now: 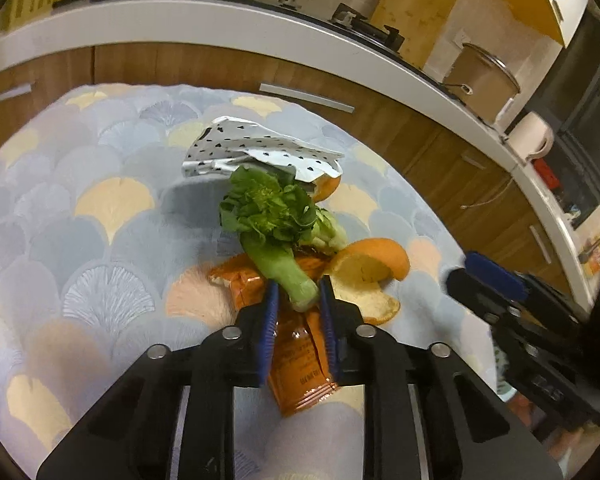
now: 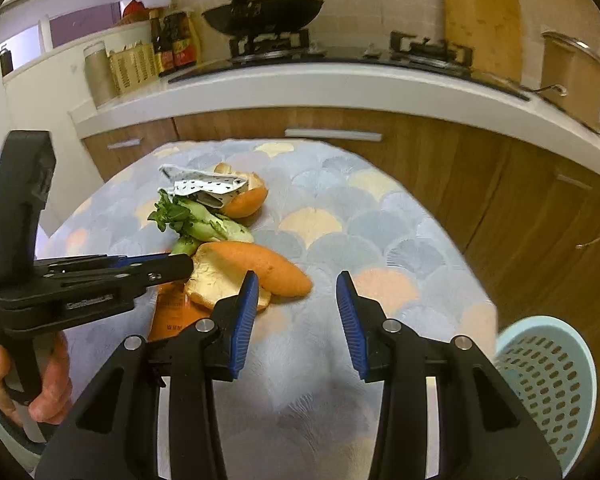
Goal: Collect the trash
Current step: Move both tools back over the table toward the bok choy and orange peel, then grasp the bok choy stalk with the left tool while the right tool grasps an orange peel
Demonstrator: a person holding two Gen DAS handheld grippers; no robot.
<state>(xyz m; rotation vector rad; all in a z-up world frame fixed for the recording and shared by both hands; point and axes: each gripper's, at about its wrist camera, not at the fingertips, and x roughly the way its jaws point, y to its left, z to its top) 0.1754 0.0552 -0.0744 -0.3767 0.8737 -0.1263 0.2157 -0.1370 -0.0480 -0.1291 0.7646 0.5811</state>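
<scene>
The left tongs straddle the pale stem of the leafy green, touching it, above an orange packet on the patterned worktop. The right tongs gape empty. Beyond lie peels and dotted paper.

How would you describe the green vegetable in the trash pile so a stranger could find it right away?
On the scallop-patterned tablecloth, look at the trash heap in the middle. The bok choy lies on top, pale stalk pointing between the left gripper fingers. It is the only green, leafy thing among orange peels and wrappers.
</scene>
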